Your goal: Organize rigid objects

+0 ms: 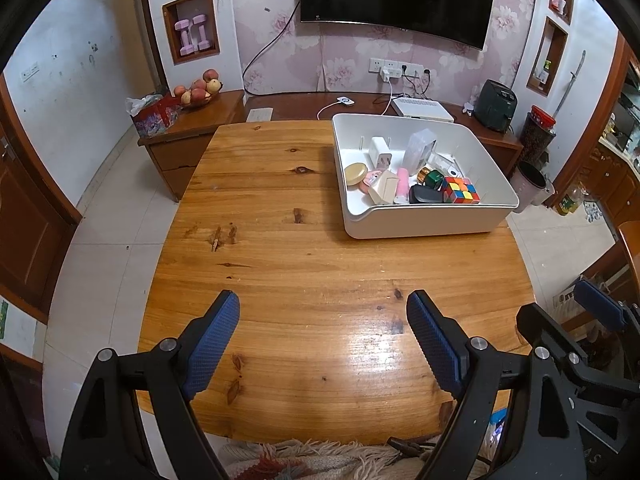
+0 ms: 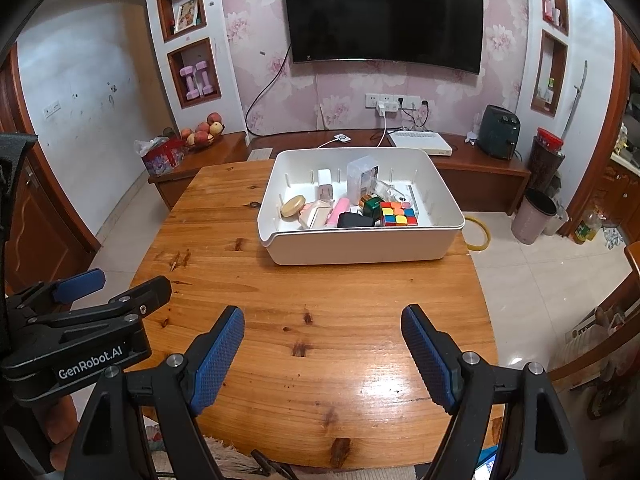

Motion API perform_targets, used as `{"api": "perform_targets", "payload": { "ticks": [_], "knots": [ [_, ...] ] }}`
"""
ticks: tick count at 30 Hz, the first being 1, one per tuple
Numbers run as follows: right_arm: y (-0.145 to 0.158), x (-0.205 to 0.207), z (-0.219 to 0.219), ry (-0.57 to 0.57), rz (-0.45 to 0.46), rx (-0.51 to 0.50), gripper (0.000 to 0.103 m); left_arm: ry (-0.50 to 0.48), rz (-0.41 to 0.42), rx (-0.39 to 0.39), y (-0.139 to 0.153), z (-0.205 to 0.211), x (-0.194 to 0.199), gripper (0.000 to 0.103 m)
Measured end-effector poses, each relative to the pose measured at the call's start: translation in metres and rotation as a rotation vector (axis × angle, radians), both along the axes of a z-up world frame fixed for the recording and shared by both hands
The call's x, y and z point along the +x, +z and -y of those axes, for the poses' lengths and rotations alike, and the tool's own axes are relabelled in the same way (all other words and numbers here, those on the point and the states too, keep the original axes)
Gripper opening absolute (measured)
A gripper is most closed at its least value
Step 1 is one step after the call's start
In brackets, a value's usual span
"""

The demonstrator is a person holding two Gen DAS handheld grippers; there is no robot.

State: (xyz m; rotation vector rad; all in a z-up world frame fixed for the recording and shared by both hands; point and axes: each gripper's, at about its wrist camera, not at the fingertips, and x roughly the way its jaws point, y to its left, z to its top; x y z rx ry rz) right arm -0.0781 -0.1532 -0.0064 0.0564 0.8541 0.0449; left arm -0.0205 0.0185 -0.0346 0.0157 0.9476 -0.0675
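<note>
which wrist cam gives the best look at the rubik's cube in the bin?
Right wrist: the Rubik's cube sits near frame centre in the white bin, its top face clear. Left wrist shows the same cube farther right, seen more obliquely.

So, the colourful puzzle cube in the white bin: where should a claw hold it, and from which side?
Grip the puzzle cube on its left and right flat faces, coming from above. It lies near the white bin front wall, its top uncovered; a green box crowds its rear left.
</note>
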Motion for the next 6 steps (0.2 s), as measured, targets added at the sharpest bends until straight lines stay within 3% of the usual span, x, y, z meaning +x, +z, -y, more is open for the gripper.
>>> {"api": "perform_targets", "payload": {
  "ticks": [6],
  "knots": [
    [-0.0029, 0.0022, 0.0030, 0.002, -0.013, 0.011, 0.081, -0.001, 0.000, 0.001, 0.0002, 0.0009, 0.0002, 0.088]
  ]
}}
